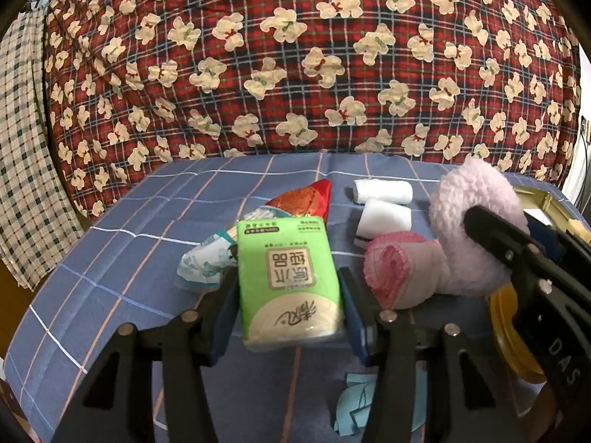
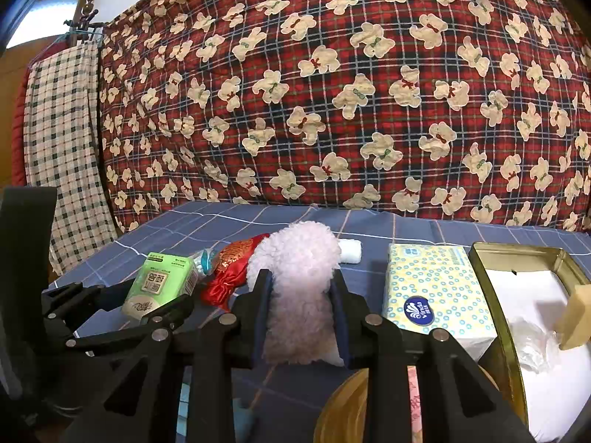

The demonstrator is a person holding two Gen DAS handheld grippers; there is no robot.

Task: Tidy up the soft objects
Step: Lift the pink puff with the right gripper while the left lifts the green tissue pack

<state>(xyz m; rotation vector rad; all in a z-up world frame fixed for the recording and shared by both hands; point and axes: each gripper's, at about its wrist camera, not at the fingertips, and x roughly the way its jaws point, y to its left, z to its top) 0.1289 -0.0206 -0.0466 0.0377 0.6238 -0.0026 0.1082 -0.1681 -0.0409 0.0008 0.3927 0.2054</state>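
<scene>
My left tool (image 1: 291,306) is clamped on a green tissue pack (image 1: 290,280), its blue pads pressing both long sides and the pack held up off the blue checked counter (image 1: 110,258). Just left of the pack lies a crumpled clear wrapper (image 1: 201,262); behind it sits a red satin pouch (image 1: 310,199). Further right are two white rolls (image 1: 384,203), one behind the other, and nearer to me a rolled pink cloth (image 1: 399,269). A scrap of light blue paper (image 1: 354,406) lies below my left tool.

My right tool (image 2: 301,313) is closed on a fluffy pale pink puff (image 2: 299,280), the fleece squeezed between its pads and bulging above them. In the right wrist view the puff stands between the red pouch and a yellow-and-blue tissue packet (image 2: 436,291). Right of that packet is an open gold tin (image 2: 495,295) with white wrapping inside. A red quilt printed with bears (image 2: 332,92) hangs behind everything.
</scene>
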